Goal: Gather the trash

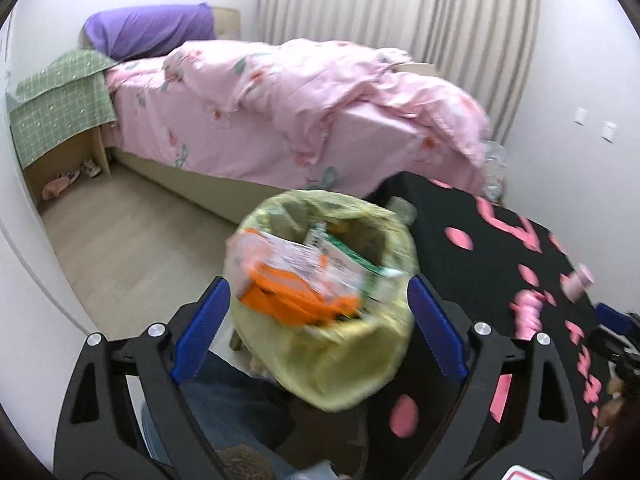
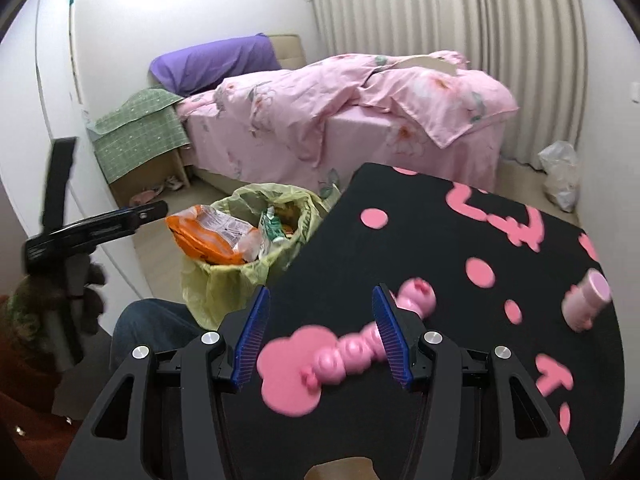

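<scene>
Where blur smears wrappers (image 1: 296, 276), bin (image 1: 340, 376) base hidden

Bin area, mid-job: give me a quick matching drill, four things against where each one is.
Things:
1. orange wrapper
2. pink bottle
3. purple pillow
4. green checked cloth

Places:
A. draped over the bedside stand
B. at the head of the bed
C. on top of the bin's contents
D. lying on the black table cover

Pairs: 1-C, 2-D, 3-B, 4-A

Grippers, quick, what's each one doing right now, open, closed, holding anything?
Left gripper: open, holding nothing, above the trash bin.
Right gripper: open, holding nothing, over the black table.
</scene>
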The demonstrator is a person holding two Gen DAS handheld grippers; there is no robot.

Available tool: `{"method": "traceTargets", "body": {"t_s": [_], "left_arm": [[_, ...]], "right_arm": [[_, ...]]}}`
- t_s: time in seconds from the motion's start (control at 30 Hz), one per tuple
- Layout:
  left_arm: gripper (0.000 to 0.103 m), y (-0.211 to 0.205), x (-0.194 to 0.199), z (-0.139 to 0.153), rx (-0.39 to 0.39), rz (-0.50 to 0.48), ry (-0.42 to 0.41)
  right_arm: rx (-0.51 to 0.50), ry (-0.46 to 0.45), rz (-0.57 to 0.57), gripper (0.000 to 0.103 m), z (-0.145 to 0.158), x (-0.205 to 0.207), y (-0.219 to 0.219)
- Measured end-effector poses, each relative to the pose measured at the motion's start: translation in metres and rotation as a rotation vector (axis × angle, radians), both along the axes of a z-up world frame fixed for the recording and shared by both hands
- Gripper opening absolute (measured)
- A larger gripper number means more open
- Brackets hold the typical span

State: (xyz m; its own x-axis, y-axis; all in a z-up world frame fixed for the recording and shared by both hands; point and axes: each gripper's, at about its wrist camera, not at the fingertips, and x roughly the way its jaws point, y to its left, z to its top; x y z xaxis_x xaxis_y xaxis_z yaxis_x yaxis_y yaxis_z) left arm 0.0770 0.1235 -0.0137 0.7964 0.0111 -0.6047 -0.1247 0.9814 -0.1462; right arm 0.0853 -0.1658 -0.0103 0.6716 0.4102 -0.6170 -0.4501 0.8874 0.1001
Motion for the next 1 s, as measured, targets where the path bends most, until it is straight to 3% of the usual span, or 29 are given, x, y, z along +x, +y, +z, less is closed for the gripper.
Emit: {"method": "traceTargets", "body": {"t_s": [0.1, 0.3, 0.4, 0.5, 1.0], "left_arm": [[0.086, -0.03, -0.031, 0.008, 0.023, -0.054, -0.022], [0.086, -0.078, -0.076, 0.014, 0.077, -0.12, -0.03], [0.086, -0.092, -0.089, 0.016, 0.108, -0.126, -0.039], [0.086, -0.099, -0.095, 0.019, 0.147, -0.106, -0.041], [0.086, -0.106, -0.109, 0.027, 0.149, -0.098, -0.055]], "right_arm": [[0.029, 0.008, -0.026, 0.051, -0.003, -0.024, -0.007], [-0.034, -0.037, -0.045, 0.051, -0.003, -0.061, -0.004], [-0.014, -0.051, -0.065, 0.051, 0.0, -0.073, -0.009], [-0.013, -0.055, -0.082, 0.051, 0.002, -0.079, -0.011], [-0.03, -0.079, -0.123, 0.051, 0.008, -0.092, -0.021]]}}
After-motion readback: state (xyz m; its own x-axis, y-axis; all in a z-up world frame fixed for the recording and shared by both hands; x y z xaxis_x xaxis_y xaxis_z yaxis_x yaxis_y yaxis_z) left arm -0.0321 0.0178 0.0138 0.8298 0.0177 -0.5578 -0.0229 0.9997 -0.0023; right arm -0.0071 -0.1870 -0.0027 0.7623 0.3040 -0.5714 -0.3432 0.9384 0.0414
